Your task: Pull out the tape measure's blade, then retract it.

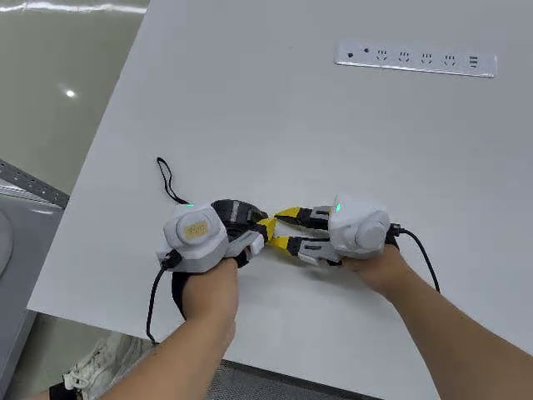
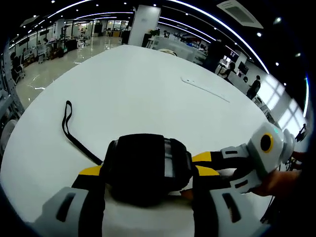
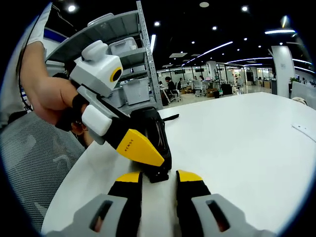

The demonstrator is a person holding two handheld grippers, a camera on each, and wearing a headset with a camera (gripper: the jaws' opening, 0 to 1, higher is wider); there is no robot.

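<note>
**Tape measure** [image 1: 238,215]: black, rounded case, matte, with a grey band down 1 side. It lies on the tabletop [image 1: 291,108] near the front edge, clasped across its sides by the left gripper [image 2: 148,173].

**Strap** [image 1: 167,179]: thin black cord loop, trailing from the case across the tabletop, away from the person.

**Left gripper:** white plastic body, black jaws with yellow tips. 1 tip sits on each side of the case, pressed to it.

**Right gripper** [image 1: 281,229]: same build, with a round white housing. Its 2 jaws stand parted, tips just beside the case's lower front corner. A small black piece of the case sits in the gap.

**Cables** [image 1: 151,304]: black, 1 from each gripper.

**Hard to make out:**
- The far left jaw is behind the case in the head view.
- I cannot tell whether either right tip touches the black piece.
- I cannot tell whether any blade is out.

**Tabletop:** plain white, smooth, matte.

**Power strip** [image 1: 415,59]: white, flat and long, at the far right, well apart from the grippers.

**Room:** glossy pale floor [image 1: 58,92], ceiling lights [image 3: 217,48] in strips, and grey metal shelving [image 3: 121,29] with bins behind the person.
</note>
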